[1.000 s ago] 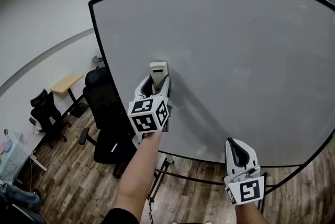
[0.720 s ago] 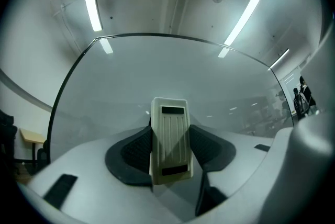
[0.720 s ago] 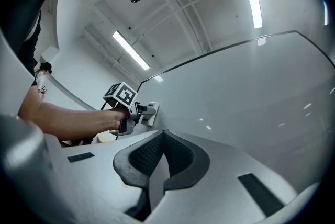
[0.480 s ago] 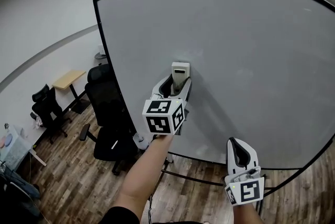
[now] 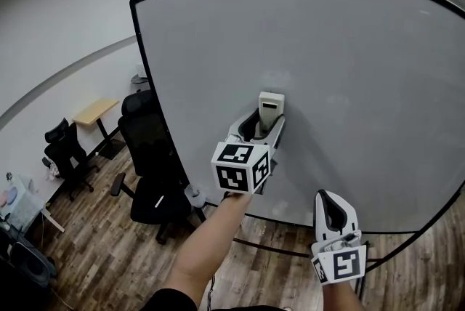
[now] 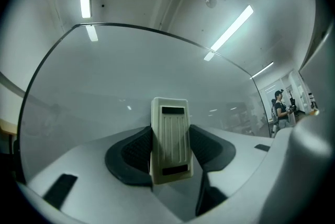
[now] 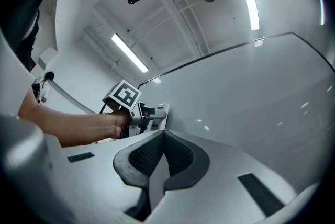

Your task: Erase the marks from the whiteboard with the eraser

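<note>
The left tongs (image 5: 267,120) are clamped on the cream eraser (image 5: 270,107), one jaw on each long side. The eraser stands roughly upright, its long axis running straight on from the tongs and its top end past their tips. Its ribbed back faces the left gripper view (image 6: 170,139), and it appears to lie flat against the whiteboard (image 5: 349,70), low in the middle. I can make out no marks on the grey surface in any view, so any further stroke is a judgement call. Bare board lies open above and to the right, and the black frame (image 5: 149,95) at the left is well apart. The right tongs (image 5: 332,206) are pressed together on nothing, low by the board's bottom rim, clear of a sideways sweep.
</note>
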Available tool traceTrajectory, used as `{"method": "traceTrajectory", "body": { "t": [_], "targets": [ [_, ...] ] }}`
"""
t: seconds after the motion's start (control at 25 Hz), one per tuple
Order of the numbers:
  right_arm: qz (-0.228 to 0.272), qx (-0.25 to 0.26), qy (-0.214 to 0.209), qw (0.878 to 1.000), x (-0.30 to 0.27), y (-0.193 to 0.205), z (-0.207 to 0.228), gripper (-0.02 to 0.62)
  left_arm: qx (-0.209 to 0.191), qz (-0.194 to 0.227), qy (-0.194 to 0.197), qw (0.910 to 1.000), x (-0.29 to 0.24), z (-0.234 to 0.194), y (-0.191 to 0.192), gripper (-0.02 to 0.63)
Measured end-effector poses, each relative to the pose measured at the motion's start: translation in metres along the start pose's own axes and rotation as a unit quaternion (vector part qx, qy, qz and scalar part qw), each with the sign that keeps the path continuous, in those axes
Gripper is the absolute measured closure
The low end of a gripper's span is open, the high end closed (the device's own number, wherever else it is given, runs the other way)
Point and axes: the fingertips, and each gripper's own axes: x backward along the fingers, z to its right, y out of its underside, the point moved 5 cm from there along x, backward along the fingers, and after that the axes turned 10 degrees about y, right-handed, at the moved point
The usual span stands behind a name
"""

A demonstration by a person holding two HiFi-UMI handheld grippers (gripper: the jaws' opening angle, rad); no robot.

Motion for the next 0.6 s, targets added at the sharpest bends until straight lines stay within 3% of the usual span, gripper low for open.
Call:
{"method": "traceTrajectory", "body": {
  "t": [0.44,0.6],
  "targets": [
    [-0.010,0.007,0.006,1.000,0.006,0.002,0.001,0.577,-0.002,0.049,0.025,0.9985,0.060,0.052,0.003,0.362],
    [-0.011,0.015,0.008,1.000,0.015,-0.014,0.006,0.577,0.005,0.064,0.024,0.9976,0.090,0.086,0.001,0.360]
  ]
}}
